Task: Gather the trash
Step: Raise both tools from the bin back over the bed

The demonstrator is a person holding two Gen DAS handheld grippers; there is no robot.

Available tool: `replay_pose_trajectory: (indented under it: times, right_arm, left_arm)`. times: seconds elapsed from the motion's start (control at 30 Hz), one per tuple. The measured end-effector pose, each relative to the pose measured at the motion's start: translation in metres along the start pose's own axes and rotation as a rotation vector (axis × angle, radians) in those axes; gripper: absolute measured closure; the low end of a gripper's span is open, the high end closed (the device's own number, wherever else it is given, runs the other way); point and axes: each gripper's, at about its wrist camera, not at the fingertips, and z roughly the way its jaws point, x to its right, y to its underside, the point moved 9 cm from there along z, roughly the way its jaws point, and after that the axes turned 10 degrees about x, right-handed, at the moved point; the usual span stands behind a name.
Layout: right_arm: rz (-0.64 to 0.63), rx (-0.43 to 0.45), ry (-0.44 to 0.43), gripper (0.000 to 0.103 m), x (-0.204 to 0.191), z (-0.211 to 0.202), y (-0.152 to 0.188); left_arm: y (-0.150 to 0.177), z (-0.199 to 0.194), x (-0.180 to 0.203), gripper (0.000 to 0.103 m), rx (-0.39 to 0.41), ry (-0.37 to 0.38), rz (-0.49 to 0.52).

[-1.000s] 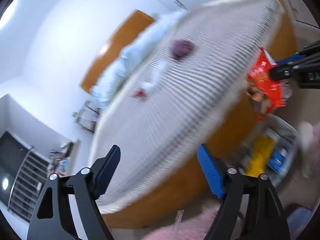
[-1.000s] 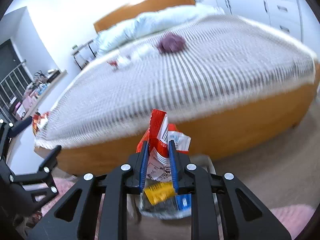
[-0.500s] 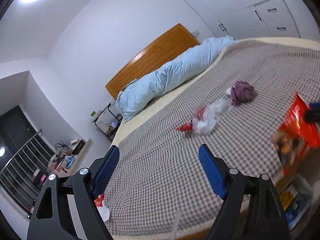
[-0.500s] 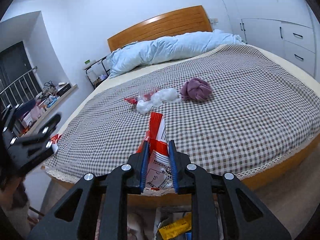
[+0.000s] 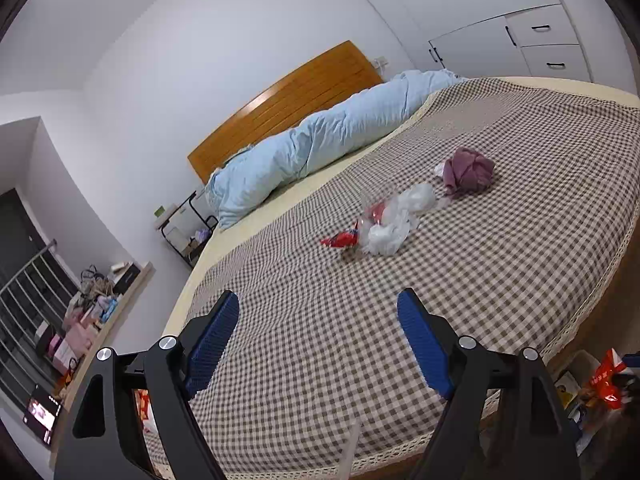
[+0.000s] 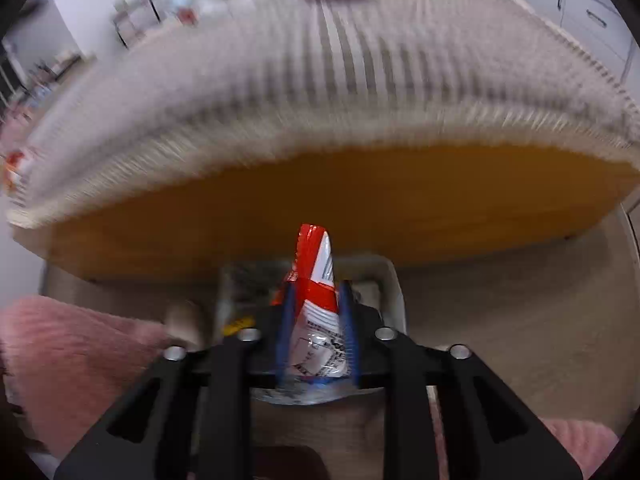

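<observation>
- Right gripper (image 6: 316,312) is tipped steeply down over the trash bin (image 6: 390,276) on the floor at the foot of the bed (image 6: 320,208), with a red-and-white snack wrapper (image 6: 316,280) standing up between its blue pads. My guess is it's there so the wrapper drops straight in.
- Its jaws are opening right now, wrapper between them; whether the pads are pressing on it I can't really tell, the shot's blurry.
- The bin already has stuff in it, something yellow (image 6: 238,324) pokes out on the left.
- Left gripper (image 5: 316,336) hangs low over the checked bedspread (image 5: 500,240), angled a bit downward, jaws wide apart with nothing in them. Looks lined up for the next grab imo.
- More trash sits ahead of it mid-bed: a crumpled clear plastic bag (image 5: 390,224) with a small red wrapper (image 5: 340,239) touching its left side.
- A bunched purple cloth (image 5: 468,170) lies just beyond; can't tell if that counts as trash.
</observation>
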Motion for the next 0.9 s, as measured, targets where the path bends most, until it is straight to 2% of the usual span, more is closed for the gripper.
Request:
replay_pose_trajectory:
  times: [0.03,0.07,0.17,0.3,0.33,0.57,0.67,0.9]
  right_arm:
    - [-0.002,-0.033,0.015,0.055,0.003,0.013,0.005]
    - [0.009,-0.059,0.018,0.048,0.005,0.023,0.01]
    - [0.036,-0.09,0.033,0.041,0.008,0.034,0.015]
    - [0.057,-0.045,0.026,0.035,0.009,0.019,0.001]
    - [0.057,-0.024,0.023,0.026,0.009,0.014,-0.006]
    - [0.047,0.205,-0.013,0.025,0.003,-0.043,-0.096]
    - [0.036,0.31,-0.014,0.021,0.002,-0.061,-0.141]
    - [0.059,0.472,0.042,0.021,0.017,-0.051,-0.232]
  left_arm:
    - [0.002,0.001,-0.001,0.024,-0.002,-0.001,0.0]
    - [0.004,0.003,-0.002,0.024,-0.005,-0.002,0.0]
    - [0.007,0.009,-0.006,0.024,-0.003,-0.008,0.0]
    - [0.001,0.021,-0.003,0.024,0.01,0.0,-0.005]
    - [-0.001,0.024,-0.002,0.024,0.015,-0.001,-0.003]
    - [-0.037,0.042,-0.003,0.024,0.077,-0.054,0.04]
    - [-0.052,0.058,-0.003,0.017,0.101,-0.075,0.045]
    - [-0.069,0.116,0.011,0.016,0.106,-0.112,0.038]
